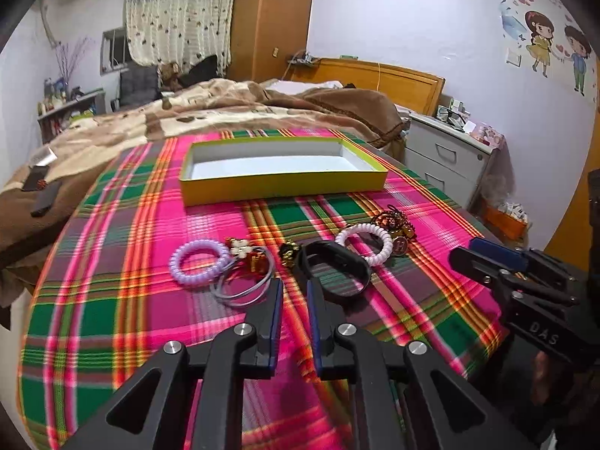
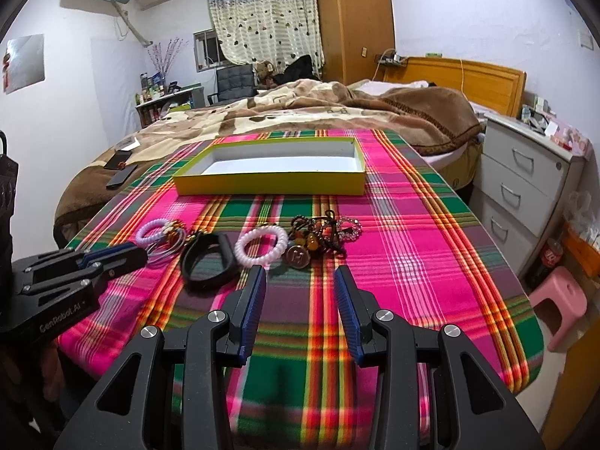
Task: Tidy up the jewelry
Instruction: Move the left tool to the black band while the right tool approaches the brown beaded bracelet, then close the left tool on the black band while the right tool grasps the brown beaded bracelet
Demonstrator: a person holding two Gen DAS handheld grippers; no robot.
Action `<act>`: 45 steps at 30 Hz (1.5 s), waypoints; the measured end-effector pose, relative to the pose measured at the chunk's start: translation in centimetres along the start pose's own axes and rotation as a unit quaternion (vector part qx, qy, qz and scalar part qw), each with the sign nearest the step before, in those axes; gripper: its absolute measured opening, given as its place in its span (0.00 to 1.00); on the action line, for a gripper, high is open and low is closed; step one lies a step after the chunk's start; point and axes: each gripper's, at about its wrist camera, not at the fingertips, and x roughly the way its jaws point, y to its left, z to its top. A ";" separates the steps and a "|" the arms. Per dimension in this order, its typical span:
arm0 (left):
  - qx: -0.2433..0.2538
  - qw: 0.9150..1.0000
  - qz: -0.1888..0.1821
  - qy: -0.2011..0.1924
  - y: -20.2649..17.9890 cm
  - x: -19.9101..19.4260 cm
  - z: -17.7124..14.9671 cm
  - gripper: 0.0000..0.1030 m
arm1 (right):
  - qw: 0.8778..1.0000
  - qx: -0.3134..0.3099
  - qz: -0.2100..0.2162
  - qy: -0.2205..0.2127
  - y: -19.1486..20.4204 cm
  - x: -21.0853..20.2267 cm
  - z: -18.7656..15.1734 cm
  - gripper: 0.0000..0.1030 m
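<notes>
**Colours and patterns on the table**

Woven plaid tablecloth (image 2: 405, 225): hot pink ground, green blocks, orange, yellow and white stripes. Shallow rectangular cardboard box (image 2: 270, 183) at 12 o'clock: yellow-green outside, white inside. Jewelry row, right wrist view: lilac coiled plastic bracelet (image 2: 150, 233) at 10 o'clock, black rubber wristband (image 2: 207, 262), pale pink coiled plastic bracelet (image 2: 261, 246), round silver pendant stamped H (image 2: 298, 256), amber-and-brown beaded strands (image 2: 315, 232) at centre. Left gripper (image 1: 294, 287) and right gripper (image 2: 299, 275): black bodies, blue finger pads. Plush bed blanket (image 2: 300, 112) at 12 o'clock: brown and cream patches. Small plastic stool (image 2: 560, 305) at 3 o'clock: pink.
</notes>
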 end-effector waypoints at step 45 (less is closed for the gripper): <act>-0.021 0.996 -0.002 0.081 -0.8 6.1 1.6 0.17 | 0.990 0.030 0.053 0.129 -3.2 8.9 5.1 0.11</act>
